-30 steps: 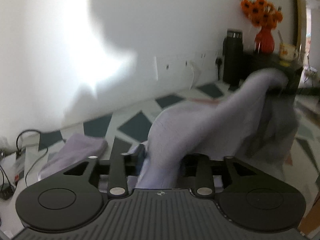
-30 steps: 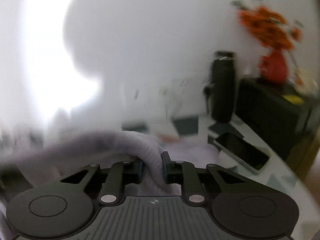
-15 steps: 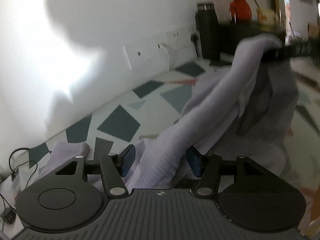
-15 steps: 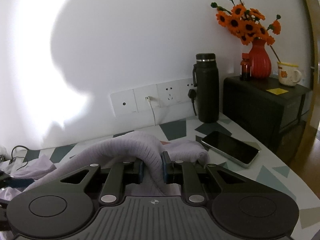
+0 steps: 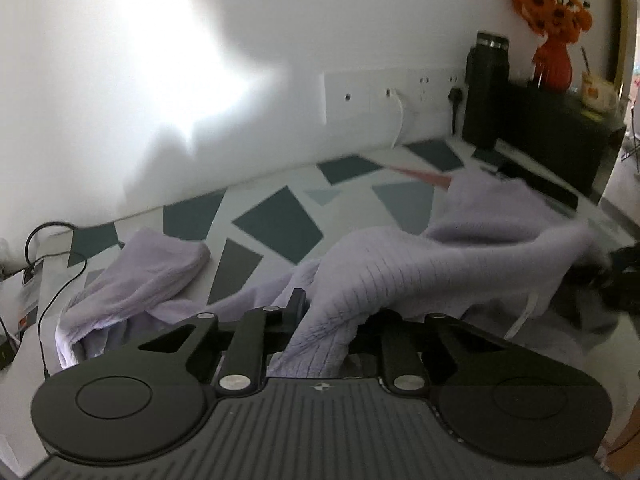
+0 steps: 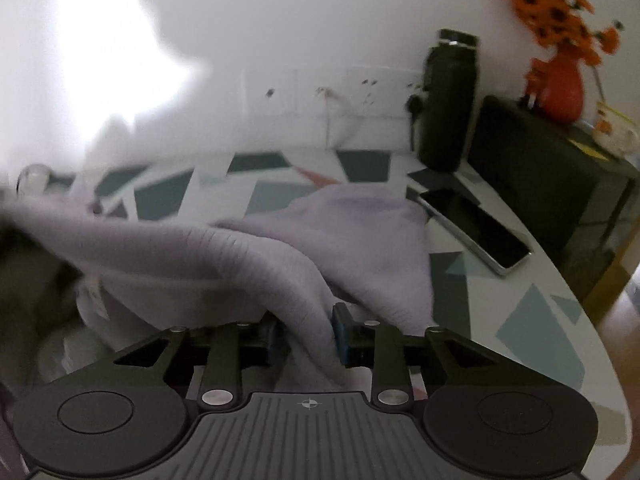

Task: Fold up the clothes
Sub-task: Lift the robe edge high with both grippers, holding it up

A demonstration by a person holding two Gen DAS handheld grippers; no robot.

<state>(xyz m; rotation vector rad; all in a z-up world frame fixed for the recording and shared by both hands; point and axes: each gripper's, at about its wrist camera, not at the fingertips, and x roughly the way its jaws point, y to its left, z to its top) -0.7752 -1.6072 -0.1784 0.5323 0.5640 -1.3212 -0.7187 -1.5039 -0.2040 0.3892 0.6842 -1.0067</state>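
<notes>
Sweater [image 5: 440,264] | hem stretched sideways | left hand-held gripper [image 5: 326,320] | right hand-held gripper [image 6: 306,330]

A home (flower vase [image 5: 553,65], mug [image 5: 599,90], phone [image 6: 476,229]).

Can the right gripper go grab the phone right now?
Probably not yet: the right gripper is shut on the lilac sweater. The phone lies uncovered on the table just ahead.

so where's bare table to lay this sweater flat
Bare table lies between the wall sockets and the sweater. The right end is crowded: phone, bottle, black cabinet. The far left has cables.
</notes>
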